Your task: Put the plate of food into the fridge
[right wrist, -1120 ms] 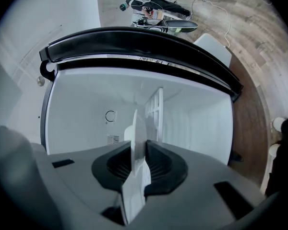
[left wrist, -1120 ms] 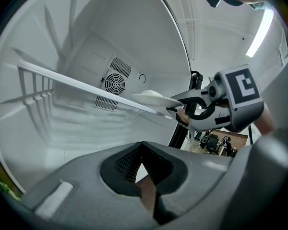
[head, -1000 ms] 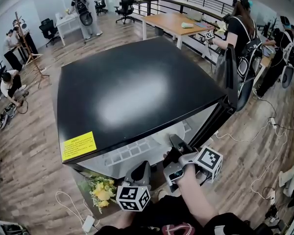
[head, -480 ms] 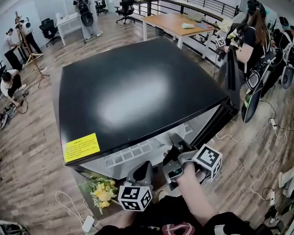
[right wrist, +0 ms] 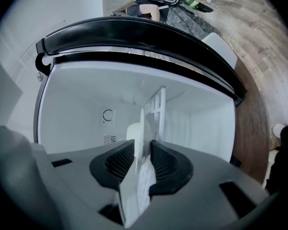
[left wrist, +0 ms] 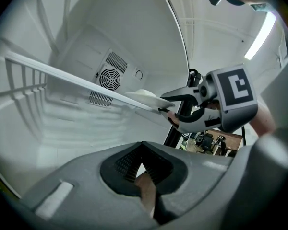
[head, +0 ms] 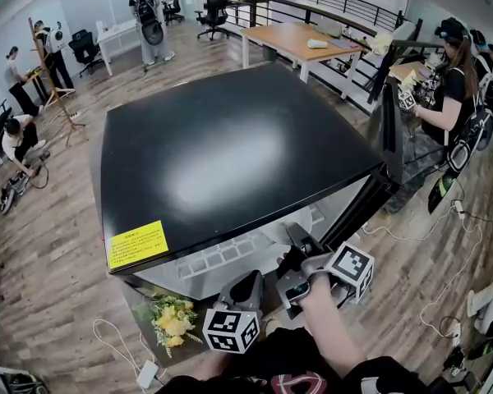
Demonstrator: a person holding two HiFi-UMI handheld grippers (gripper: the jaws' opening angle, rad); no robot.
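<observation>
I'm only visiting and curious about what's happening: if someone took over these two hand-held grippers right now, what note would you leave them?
Left gripper: shut, empty, pointed into the open fridge.
Right gripper: its jaws have just been opening, and the plate's rim sits between them; it looks like it is letting go.
Plate: at the front of the fridge shelf, apparently resting on it.
Done: plate brought inside.
Left: free the rim, draw both grippers out, then probably close the door.
</observation>
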